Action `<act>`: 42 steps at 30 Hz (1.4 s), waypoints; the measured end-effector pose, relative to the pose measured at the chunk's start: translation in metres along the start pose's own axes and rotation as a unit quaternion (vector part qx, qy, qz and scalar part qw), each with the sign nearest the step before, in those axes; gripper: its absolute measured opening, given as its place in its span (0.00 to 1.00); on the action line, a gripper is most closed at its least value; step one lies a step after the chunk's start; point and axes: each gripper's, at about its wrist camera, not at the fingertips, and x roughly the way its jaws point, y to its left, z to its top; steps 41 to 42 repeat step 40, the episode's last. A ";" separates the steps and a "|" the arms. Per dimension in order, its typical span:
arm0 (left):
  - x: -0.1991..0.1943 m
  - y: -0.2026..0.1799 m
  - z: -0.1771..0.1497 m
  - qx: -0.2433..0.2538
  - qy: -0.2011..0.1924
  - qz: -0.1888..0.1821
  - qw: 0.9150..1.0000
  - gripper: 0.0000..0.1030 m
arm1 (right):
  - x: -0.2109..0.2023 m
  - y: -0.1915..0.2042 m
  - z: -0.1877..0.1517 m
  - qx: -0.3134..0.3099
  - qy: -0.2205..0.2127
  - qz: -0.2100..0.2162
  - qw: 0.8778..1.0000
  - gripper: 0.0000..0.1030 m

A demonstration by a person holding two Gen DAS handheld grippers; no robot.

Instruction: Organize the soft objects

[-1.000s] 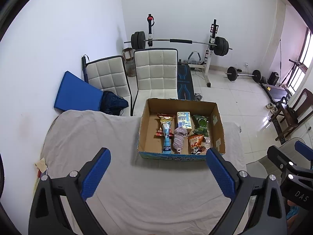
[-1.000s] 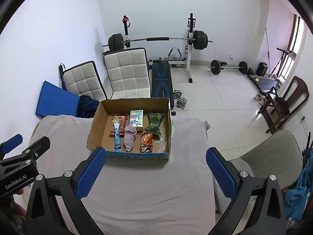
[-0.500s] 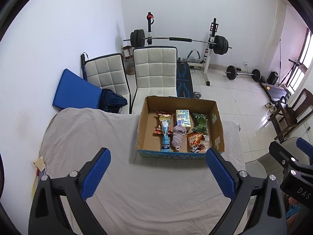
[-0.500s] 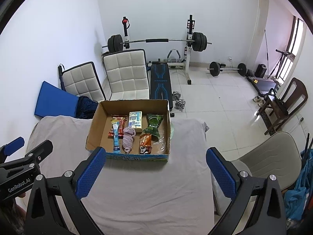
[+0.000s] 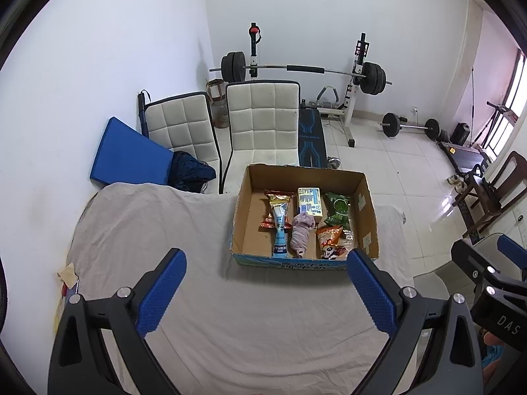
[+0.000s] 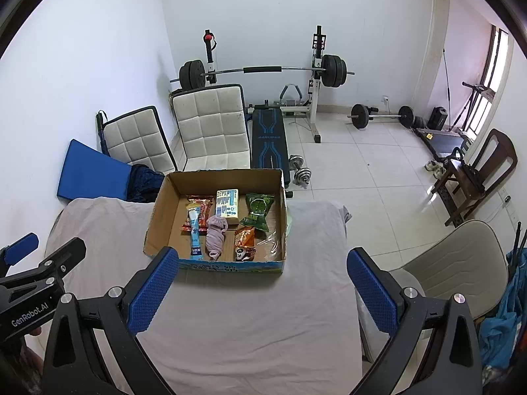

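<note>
An open cardboard box point(image 5: 368, 217) point(image 6: 158, 220) stands at the far side of a table with a grey-white cloth point(image 5: 230, 322) point(image 6: 250, 322). In it lie a rolled pale purple sock point(image 5: 301, 233) point(image 6: 215, 233), a blue tube point(image 5: 280, 230) point(image 6: 195, 233), red, green point(image 5: 336, 210) and orange point(image 5: 329, 240) snack bags and a small carton point(image 5: 309, 201). My left gripper point(image 5: 266, 293) is open and empty, high above the cloth on the near side of the box. My right gripper point(image 6: 260, 291) is open and empty, likewise on the near side.
Two white padded chairs point(image 5: 263, 121) stand behind the table, with a blue mat point(image 5: 128, 154) against the left wall. A barbell rack and bench point(image 6: 266, 125) stand farther back. A grey chair point(image 6: 461, 263) is by the table's right edge.
Both grippers have risen and pulled back a little from the box, so it looks slightly smaller and farther. The jaws stay open. Nothing in the box has moved.
</note>
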 end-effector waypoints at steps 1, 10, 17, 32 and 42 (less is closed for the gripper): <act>-0.001 0.001 0.000 -0.002 0.000 0.002 1.000 0.97 | 0.001 0.001 0.000 0.000 0.000 0.000 1.000 1.00; -0.005 0.003 0.004 -0.008 -0.003 0.004 1.000 0.97 | 0.000 0.001 -0.002 0.004 -0.002 -0.001 1.000 1.00; -0.010 0.003 0.006 -0.009 -0.008 0.009 1.000 0.97 | -0.001 0.003 -0.001 0.006 -0.005 -0.001 1.000 1.00; -0.017 0.001 0.008 -0.010 -0.007 0.007 1.000 0.97 | -0.005 0.004 0.001 0.010 -0.009 -0.004 1.000 1.00; -0.018 0.002 0.008 -0.011 -0.008 0.005 1.000 0.97 | -0.011 0.005 0.003 0.013 -0.015 -0.007 1.000 1.00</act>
